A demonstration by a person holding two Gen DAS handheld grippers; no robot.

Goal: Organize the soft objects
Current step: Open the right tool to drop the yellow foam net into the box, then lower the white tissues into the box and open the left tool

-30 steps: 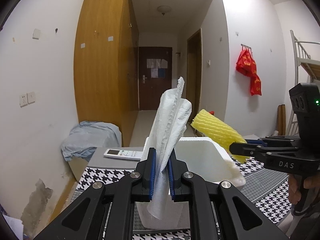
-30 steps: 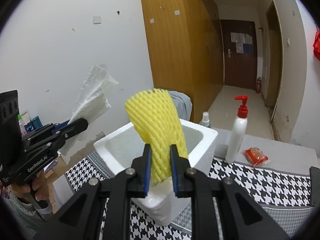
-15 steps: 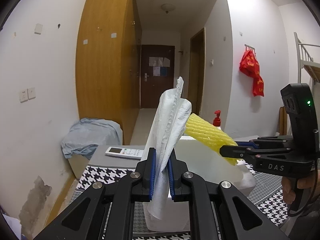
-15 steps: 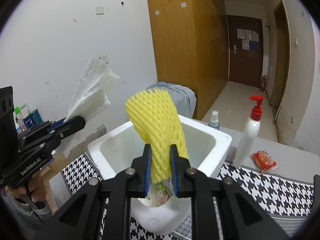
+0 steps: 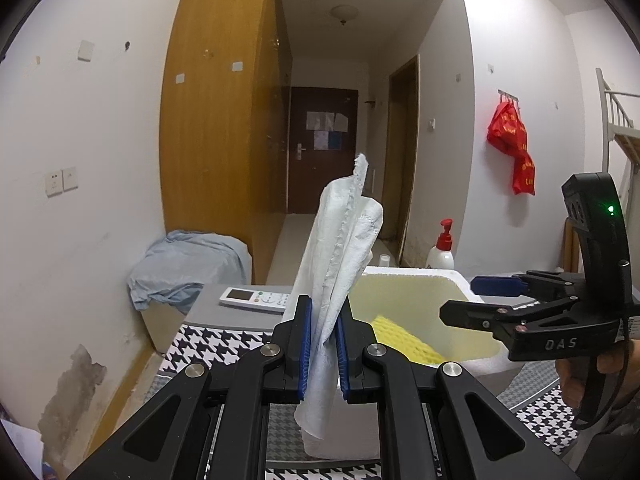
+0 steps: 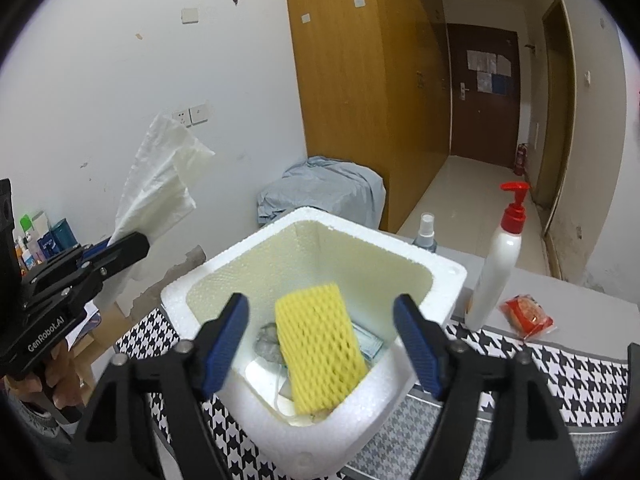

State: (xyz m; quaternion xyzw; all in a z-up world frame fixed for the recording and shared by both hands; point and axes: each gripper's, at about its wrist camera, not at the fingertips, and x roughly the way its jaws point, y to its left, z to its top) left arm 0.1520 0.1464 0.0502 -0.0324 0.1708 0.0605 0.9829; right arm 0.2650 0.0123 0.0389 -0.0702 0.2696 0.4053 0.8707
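My left gripper is shut on a white paper towel that stands up between its blue pads, in front of the white foam box. It also shows in the right wrist view with the towel, left of the box. My right gripper is open and empty above the box. The yellow foam net lies inside the box on other soft items; it also shows in the left wrist view. The right gripper shows at the right of the left wrist view.
A white pump bottle with a red top, a small spray bottle and a red snack packet stand right of the box. A remote control lies behind it. The table has a houndstooth cloth. A grey cloth heap lies beyond.
My right gripper has opened and let go of the yellow foam net, which has dropped into the foam box. The left gripper still holds the paper towel and has hardly moved.
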